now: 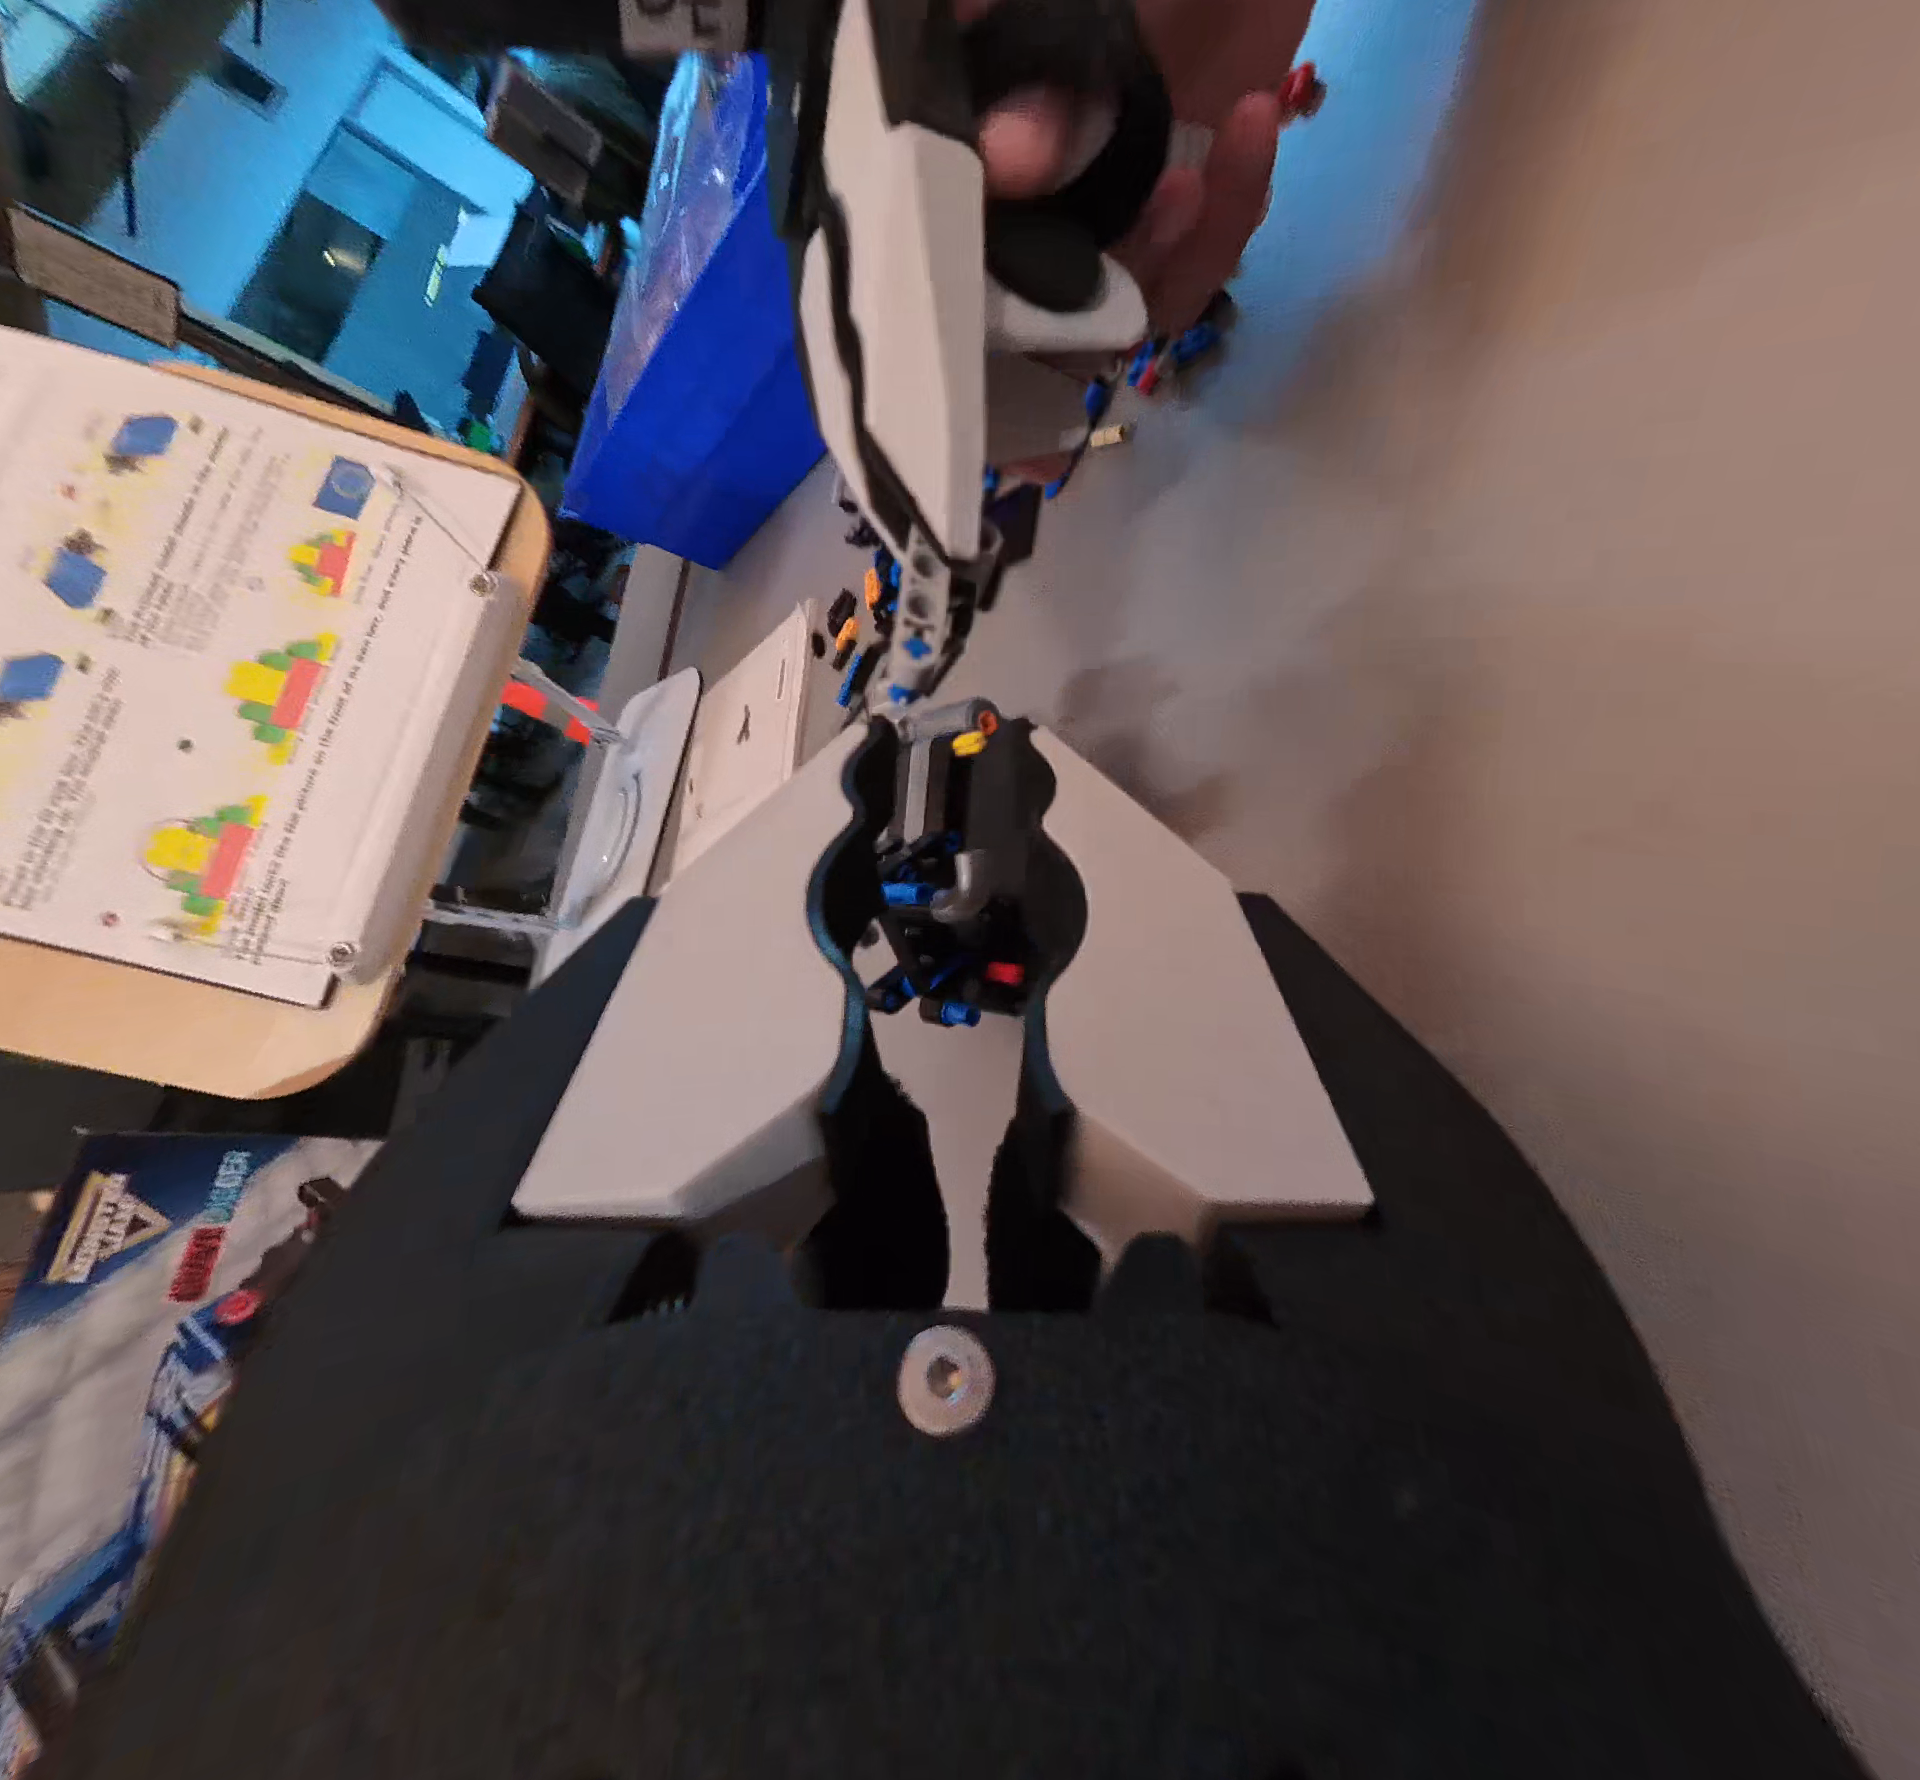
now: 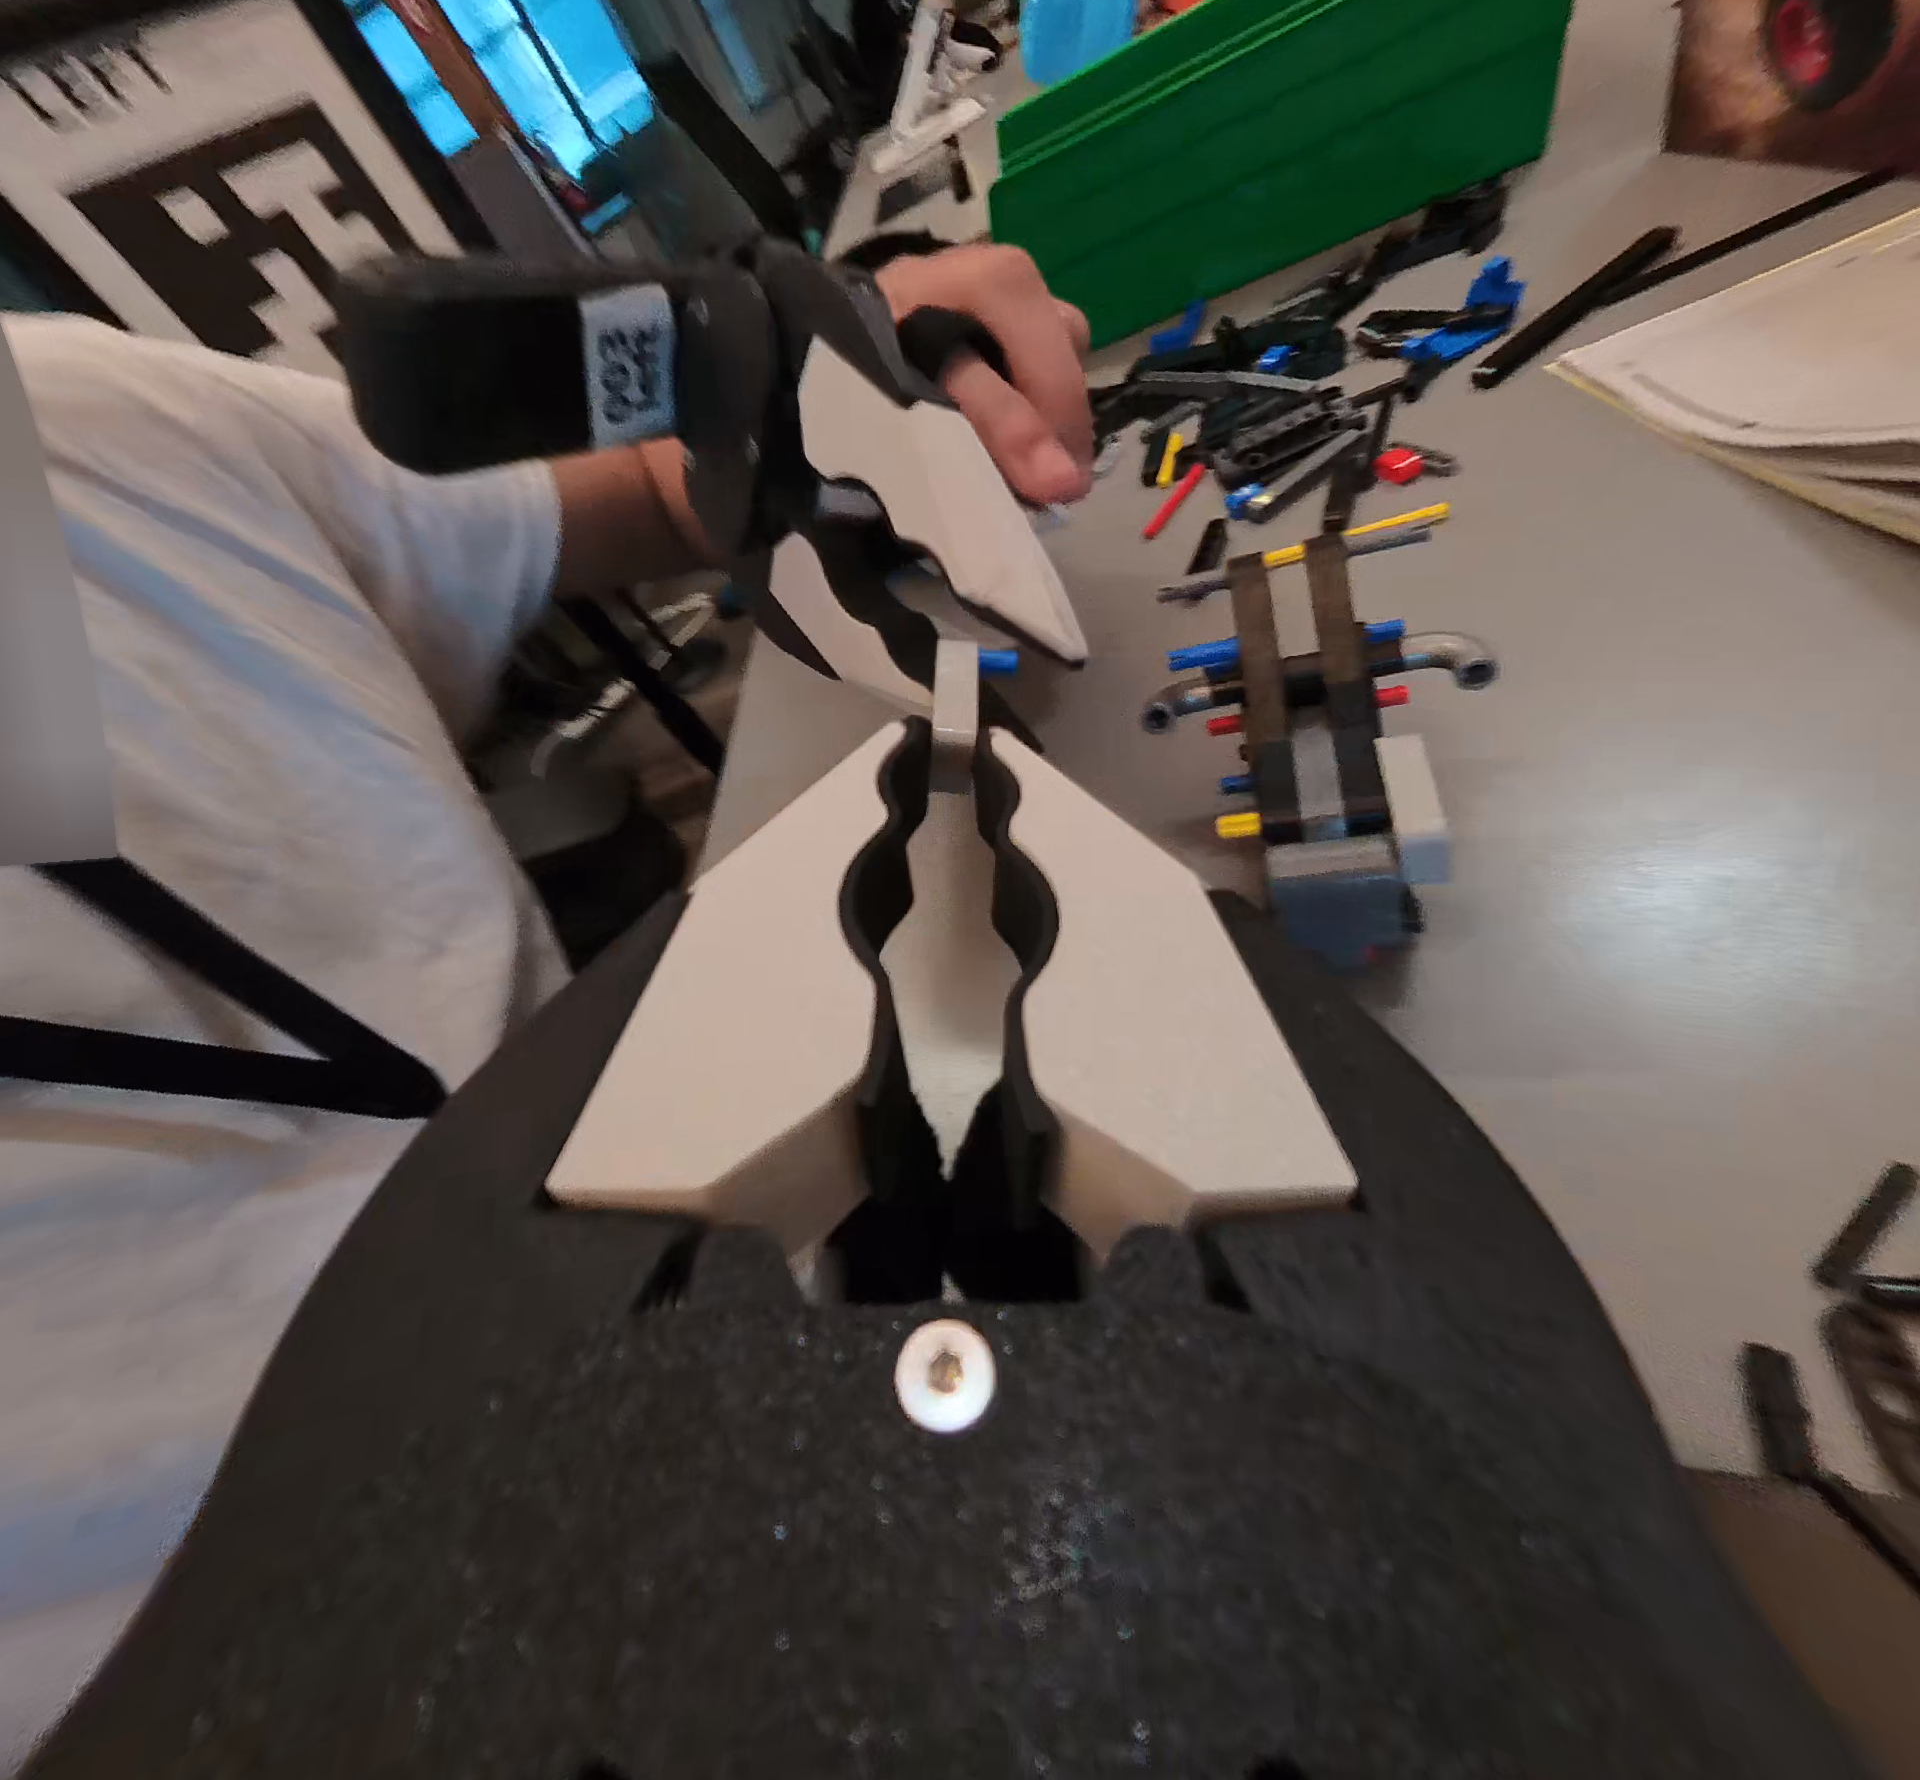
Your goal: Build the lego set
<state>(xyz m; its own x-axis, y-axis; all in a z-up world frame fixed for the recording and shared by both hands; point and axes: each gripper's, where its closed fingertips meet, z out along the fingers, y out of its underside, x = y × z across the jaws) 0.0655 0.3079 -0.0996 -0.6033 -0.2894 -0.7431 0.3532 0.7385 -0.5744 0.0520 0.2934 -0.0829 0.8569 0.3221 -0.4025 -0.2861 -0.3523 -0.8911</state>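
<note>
The big gray table [image 2: 1558,1003] holds a half-built model [image 2: 1320,743], off to the right gripper's [image 2: 954,754] right. That gripper pinches a gray beam [image 2: 956,702]. The left gripper [image 1: 940,743] pinches a small black piece [image 1: 956,857], so both parts can join.

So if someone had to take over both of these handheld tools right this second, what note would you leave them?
Left tool: shut on the black-and-grey lego assembly, held up off the table.
Right tool: shut on a light grey beam, its far end at the left tool's tip.
On the table: a larger partly built module with blue, red and yellow pins, a pile of loose parts beyond it, a green bin behind.
Done: two sub-builds started.
Left: probably join the beam to the held assembly, then carry on; most parts are still loose.
</note>
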